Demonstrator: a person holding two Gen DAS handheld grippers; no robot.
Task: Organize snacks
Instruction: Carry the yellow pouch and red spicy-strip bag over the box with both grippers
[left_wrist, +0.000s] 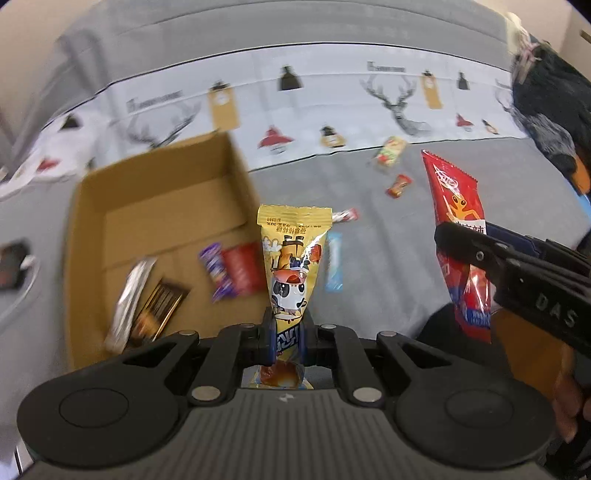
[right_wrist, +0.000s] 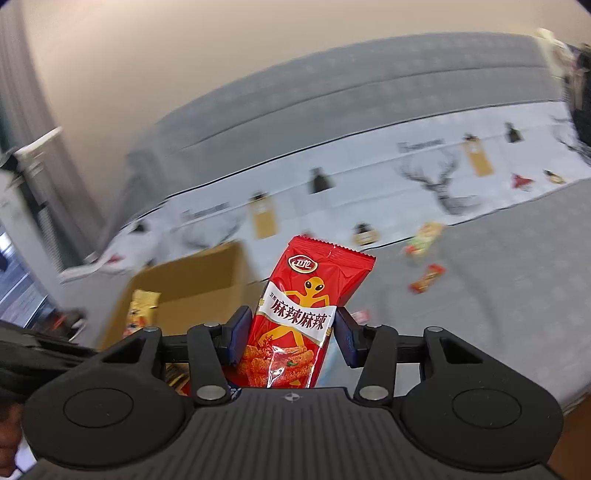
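Observation:
My left gripper (left_wrist: 287, 334) is shut on a yellow snack packet (left_wrist: 291, 258) with a cartoon figure, held upright above the grey bed. Left of it lies an open cardboard box (left_wrist: 162, 192) with several packets inside, among them a purple one (left_wrist: 218, 273) and a dark one (left_wrist: 159, 310). My right gripper (right_wrist: 291, 334) is shut on a red snack packet (right_wrist: 310, 295) with a yellow alien figure; the same red snack packet (left_wrist: 458, 221) shows at the right of the left wrist view. The cardboard box (right_wrist: 199, 280) sits below and left of the red packet.
Loose snacks lie on the grey bedcover: a green-red packet (left_wrist: 389, 151), a small red one (left_wrist: 399, 185), a blue bar (left_wrist: 334, 262) and a red-white sweet (left_wrist: 345, 216). A deer-print pillow (left_wrist: 332, 110) spans the back. A dark plush toy (left_wrist: 554, 122) sits far right.

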